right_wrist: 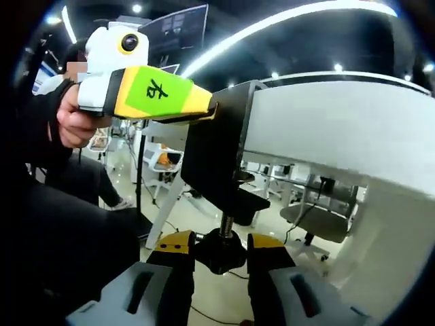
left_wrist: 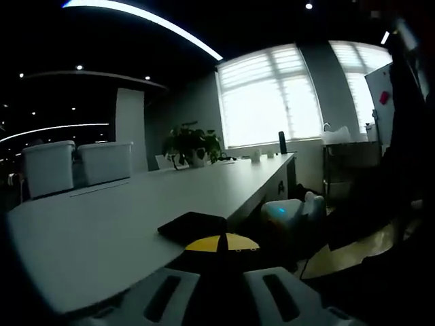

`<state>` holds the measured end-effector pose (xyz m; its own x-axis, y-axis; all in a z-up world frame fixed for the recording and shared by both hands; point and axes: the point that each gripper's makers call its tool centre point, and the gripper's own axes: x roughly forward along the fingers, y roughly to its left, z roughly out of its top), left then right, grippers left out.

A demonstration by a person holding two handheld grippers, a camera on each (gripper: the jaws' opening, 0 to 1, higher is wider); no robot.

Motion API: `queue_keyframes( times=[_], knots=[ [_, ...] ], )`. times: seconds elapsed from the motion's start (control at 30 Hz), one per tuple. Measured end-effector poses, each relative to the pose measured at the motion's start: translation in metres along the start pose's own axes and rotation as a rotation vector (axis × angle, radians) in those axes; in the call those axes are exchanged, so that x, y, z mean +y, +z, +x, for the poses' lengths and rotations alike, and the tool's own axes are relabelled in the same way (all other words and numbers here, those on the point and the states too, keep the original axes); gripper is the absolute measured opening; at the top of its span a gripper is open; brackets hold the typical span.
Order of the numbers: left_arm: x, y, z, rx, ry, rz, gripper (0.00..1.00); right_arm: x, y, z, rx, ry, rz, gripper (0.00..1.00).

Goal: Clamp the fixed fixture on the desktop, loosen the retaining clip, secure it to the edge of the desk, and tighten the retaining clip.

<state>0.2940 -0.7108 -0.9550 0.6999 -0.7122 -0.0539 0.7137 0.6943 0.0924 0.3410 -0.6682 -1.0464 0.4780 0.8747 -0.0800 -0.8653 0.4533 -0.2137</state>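
Observation:
A black C-shaped clamp fixture sits over the edge of the white desk. Its top plate lies flat on the desk top. My left gripper is shut on the clamp's upper part. In the right gripper view the left gripper comes in from the left, yellow and green, held by a hand. Below the desk edge hangs the threaded screw with a round black knob. My right gripper is closed around that knob, yellow-tipped fingers against its sides.
Two white chairs stand at the desk's far side, and a potted plant at its far end. A white device rests on the floor by the desk. A person in dark clothes sits left; office chairs stand beyond.

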Motion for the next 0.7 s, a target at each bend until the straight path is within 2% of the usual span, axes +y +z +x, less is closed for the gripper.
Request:
queue_keyframes(
  times=[0.1, 0.23, 0.33, 0.37, 0.43, 0.5, 0.57, 0.63, 0.7],
  knots=[
    [-0.002, -0.005, 0.001, 0.019, -0.001, 0.005, 0.01, -0.007, -0.003, -0.003, 0.006, -0.081, 0.047, 0.38],
    [-0.002, -0.009, 0.002, 0.014, -0.008, -0.018, 0.01, -0.011, -0.009, -0.007, 0.006, -0.176, 0.116, 0.51],
    [-0.003, -0.009, 0.003, 0.023, -0.018, -0.001, 0.01, -0.01, -0.012, -0.006, 0.021, -0.273, 0.135, 0.6],
    [-0.003, -0.009, 0.003, 0.024, -0.02, -0.001, 0.01, -0.012, -0.013, -0.005, 0.026, -0.328, 0.131, 0.62],
    [-0.003, -0.009, 0.004, 0.023, -0.022, -0.003, 0.01, -0.012, -0.014, -0.001, 0.046, -0.363, 0.102, 0.59],
    [-0.003, -0.009, 0.003, 0.02, -0.023, 0.0, 0.01, -0.022, -0.004, -0.003, 0.015, -0.47, 0.059, 0.55],
    [-0.002, -0.009, 0.003, 0.015, -0.026, -0.007, 0.01, -0.02, 0.001, -0.002, -0.007, -0.508, 0.136, 0.51],
    [-0.002, -0.009, 0.003, 0.015, -0.029, -0.007, 0.01, -0.019, -0.001, 0.003, 0.009, -0.526, 0.101, 0.51],
    [-0.002, -0.009, 0.004, 0.017, -0.033, -0.005, 0.01, -0.023, -0.006, 0.0, 0.033, -0.583, 0.118, 0.51]
  ],
)
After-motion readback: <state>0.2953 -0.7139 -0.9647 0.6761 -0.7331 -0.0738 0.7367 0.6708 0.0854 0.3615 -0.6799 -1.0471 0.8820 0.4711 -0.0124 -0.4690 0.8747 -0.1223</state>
